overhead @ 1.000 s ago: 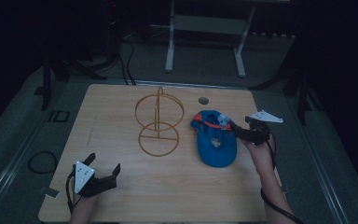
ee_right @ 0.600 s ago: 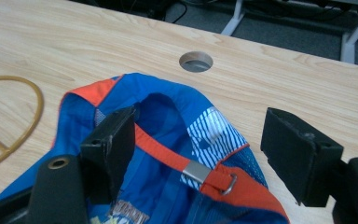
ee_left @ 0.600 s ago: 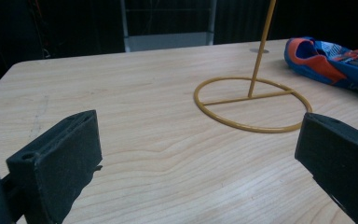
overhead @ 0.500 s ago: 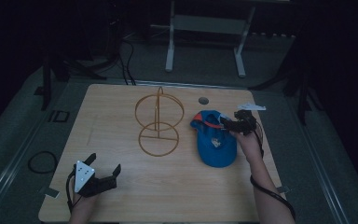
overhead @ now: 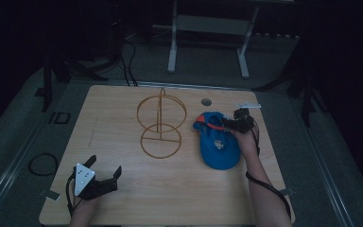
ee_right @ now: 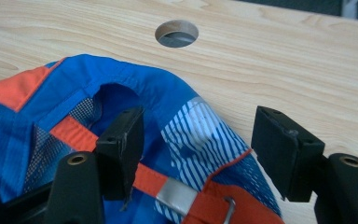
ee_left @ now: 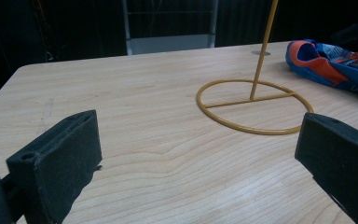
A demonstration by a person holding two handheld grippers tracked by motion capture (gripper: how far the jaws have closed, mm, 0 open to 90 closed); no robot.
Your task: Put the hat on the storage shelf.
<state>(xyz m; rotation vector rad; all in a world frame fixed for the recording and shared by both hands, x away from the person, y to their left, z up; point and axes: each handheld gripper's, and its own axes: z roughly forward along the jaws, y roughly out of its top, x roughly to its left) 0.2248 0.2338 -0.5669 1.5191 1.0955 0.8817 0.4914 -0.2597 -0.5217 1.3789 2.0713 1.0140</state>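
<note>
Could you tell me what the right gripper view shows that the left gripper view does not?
Right gripper view alone: the cap's orange back strap with its metal buckle, mesh panels, the striped panel, and the round hole in the table; the right gripper straddles the cap's rear edge, fingers apart, having just been closing. Left gripper view alone: the yellow wire stand and the open left gripper, nothing between its fingers. Both share: the blue and orange cap and the wooden table.
</note>
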